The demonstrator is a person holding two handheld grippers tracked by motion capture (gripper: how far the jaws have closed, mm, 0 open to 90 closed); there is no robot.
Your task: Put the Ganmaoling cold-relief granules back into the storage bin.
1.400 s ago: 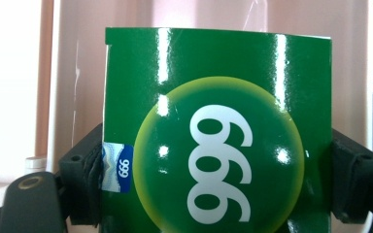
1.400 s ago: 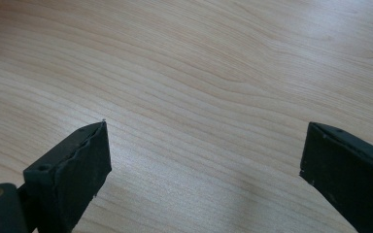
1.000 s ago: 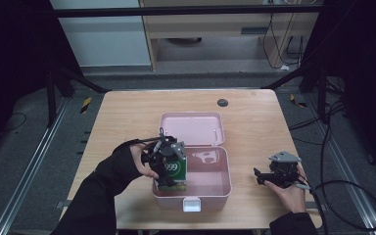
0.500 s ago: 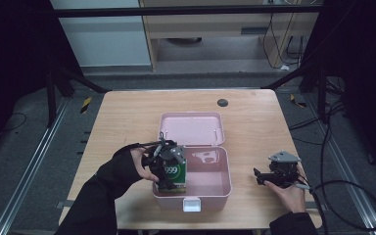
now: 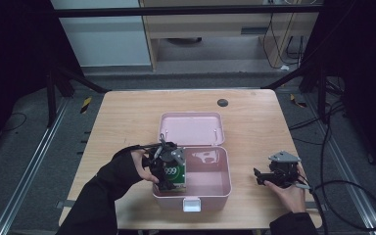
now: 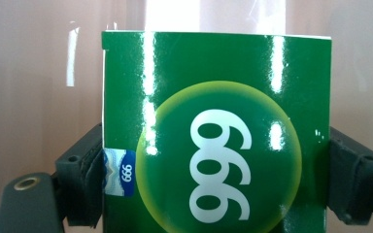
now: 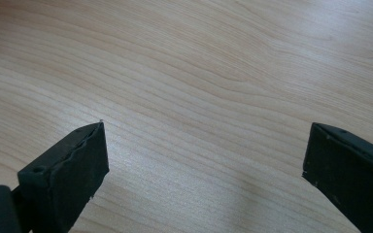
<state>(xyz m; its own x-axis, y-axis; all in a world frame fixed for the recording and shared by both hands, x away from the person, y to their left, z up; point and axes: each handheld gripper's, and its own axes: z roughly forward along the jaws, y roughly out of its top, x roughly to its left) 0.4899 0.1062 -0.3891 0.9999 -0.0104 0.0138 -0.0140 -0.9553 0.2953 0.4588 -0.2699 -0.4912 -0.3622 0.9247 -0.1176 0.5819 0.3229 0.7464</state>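
A glossy green box [image 5: 176, 173] marked 999 stands on end in the left front part of an open pink case [image 5: 225, 188]. My left gripper [image 5: 164, 164] reaches into the case from the left and is shut on the box. In the left gripper view the green box [image 6: 216, 131] sits between the left gripper [image 6: 216, 194] jaws, one pad against each side. These jaws have just been opening slightly, with the box still between them. My right gripper [image 5: 259, 177] rests on the wooden table right of the case. The right gripper [image 7: 204, 165] jaws have just been opening and stand wide apart over bare wood, with nothing between them.
The case's lid [image 5: 191, 128] lies open toward the far side, and a white latch [image 5: 192, 204] juts from its front wall. A small black disc [image 5: 222, 103] sits near the table's far edge. Cables trail off the table's right side.
The left gripper and the green box have sunk a little lower into the case. The right hand has stayed where it was.
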